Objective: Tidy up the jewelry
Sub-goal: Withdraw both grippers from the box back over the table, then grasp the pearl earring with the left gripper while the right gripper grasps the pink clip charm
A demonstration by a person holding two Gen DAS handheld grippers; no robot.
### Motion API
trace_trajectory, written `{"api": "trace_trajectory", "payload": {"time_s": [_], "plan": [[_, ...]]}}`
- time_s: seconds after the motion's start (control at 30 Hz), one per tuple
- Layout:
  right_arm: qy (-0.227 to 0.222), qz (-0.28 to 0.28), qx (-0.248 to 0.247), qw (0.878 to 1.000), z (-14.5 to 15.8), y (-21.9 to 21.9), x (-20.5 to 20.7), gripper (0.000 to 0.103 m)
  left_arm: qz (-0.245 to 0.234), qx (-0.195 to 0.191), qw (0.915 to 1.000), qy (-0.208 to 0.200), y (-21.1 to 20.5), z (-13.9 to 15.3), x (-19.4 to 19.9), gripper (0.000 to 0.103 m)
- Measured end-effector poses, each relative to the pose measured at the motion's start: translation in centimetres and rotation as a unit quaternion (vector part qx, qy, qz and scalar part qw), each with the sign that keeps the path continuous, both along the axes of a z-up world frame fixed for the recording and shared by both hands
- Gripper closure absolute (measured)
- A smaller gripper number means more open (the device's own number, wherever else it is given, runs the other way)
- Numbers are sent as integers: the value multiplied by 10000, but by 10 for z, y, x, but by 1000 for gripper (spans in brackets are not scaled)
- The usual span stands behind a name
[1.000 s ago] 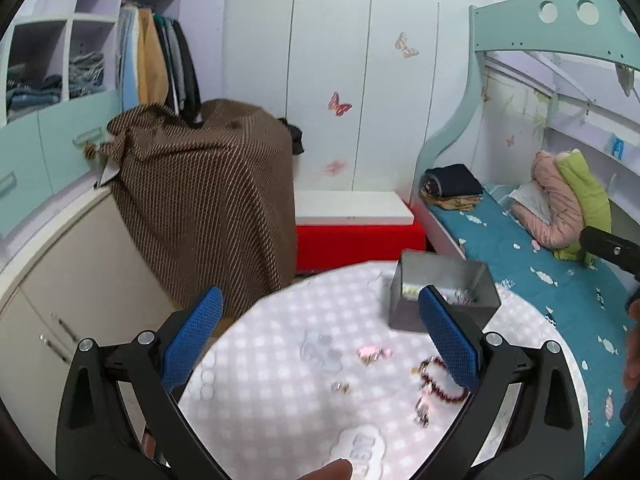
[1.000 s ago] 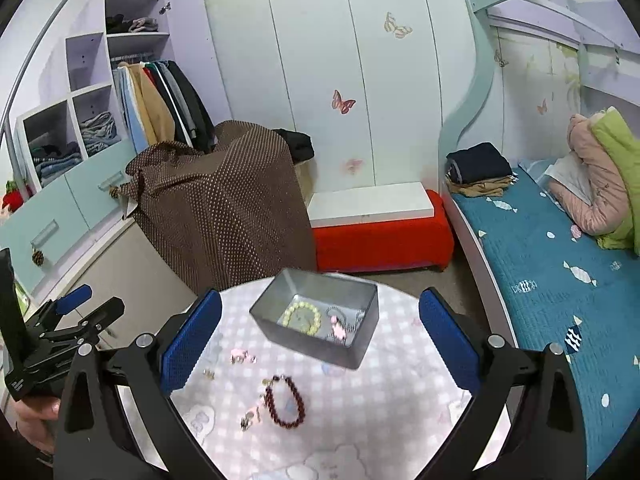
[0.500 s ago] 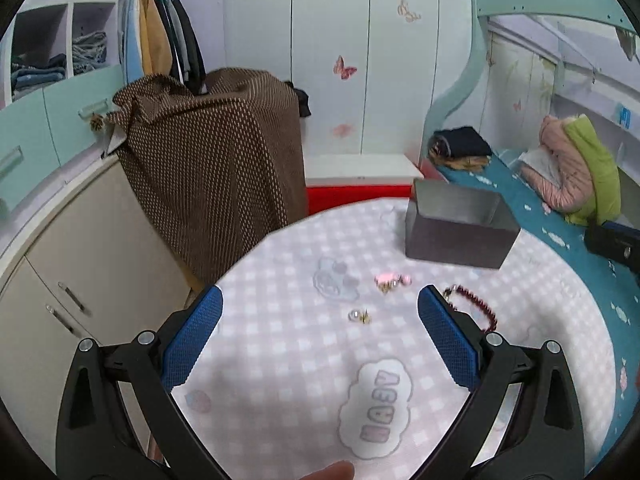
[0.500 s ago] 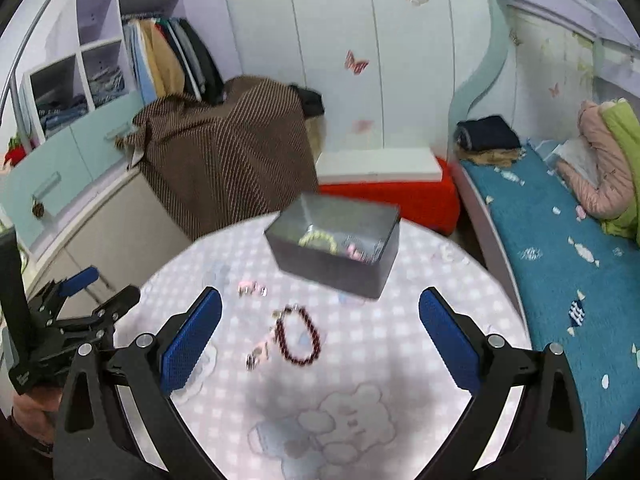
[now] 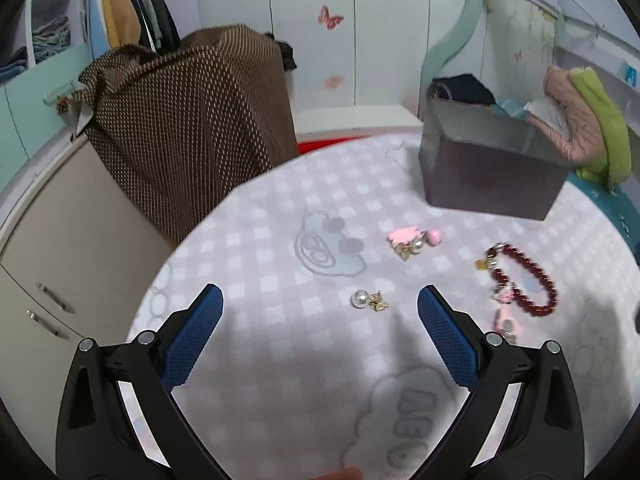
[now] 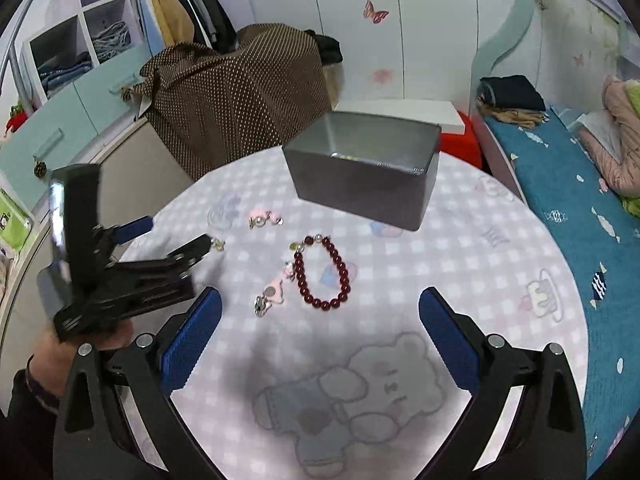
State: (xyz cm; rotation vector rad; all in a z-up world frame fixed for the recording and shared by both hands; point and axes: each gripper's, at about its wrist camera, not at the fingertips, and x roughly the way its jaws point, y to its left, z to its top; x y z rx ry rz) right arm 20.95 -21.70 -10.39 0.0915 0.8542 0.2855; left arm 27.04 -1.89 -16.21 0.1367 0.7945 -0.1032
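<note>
A grey metal box (image 6: 362,168) stands at the far side of the round table (image 6: 480,280); it also shows in the left wrist view (image 5: 488,176). A dark red bead bracelet (image 6: 324,272) lies in front of it, also in the left wrist view (image 5: 524,280). A pink clip (image 6: 274,294), a pink earring (image 5: 414,238) and a pearl earring (image 5: 366,300) lie nearby. My left gripper (image 5: 320,320) is open and empty, low over the cloth just short of the pearl earring. My right gripper (image 6: 320,320) is open and empty, just short of the bracelet.
The left gripper also shows in the right wrist view (image 6: 176,236) at the table's left side. A brown dotted cloth (image 5: 192,120) covers furniture behind the table. A bed (image 6: 580,184) runs along the right. A red bench (image 6: 464,140) stands behind the box.
Both grippers have come down and forward toward the table, so the jewelry looks larger and nearer. The left gripper now reaches in beside the pearl earring.
</note>
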Motion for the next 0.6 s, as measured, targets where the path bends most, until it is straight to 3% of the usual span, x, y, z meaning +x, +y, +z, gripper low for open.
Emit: {"api": "trace_trajectory", "payload": {"time_s": [0.23, 0.3, 0.33, 0.5, 0.6], "plan": [[200, 120, 20, 9997, -13, 7, 6, 8, 35, -202, 9992, 333, 5, -13, 22, 6], [254, 194, 7, 9995, -17, 12, 7, 8, -18, -237, 9988, 435, 4, -16, 25, 16], [273, 220, 6, 9994, -19, 14, 8, 9, -54, -261, 9983, 527, 3, -18, 26, 32], [366, 357, 42, 9987, -26, 24, 11, 13, -187, -354, 9975, 584, 2, -19, 27, 42], [417, 429, 69, 9982, -30, 29, 13, 25, -314, -349, 9973, 569, -1, -18, 24, 58]]}}
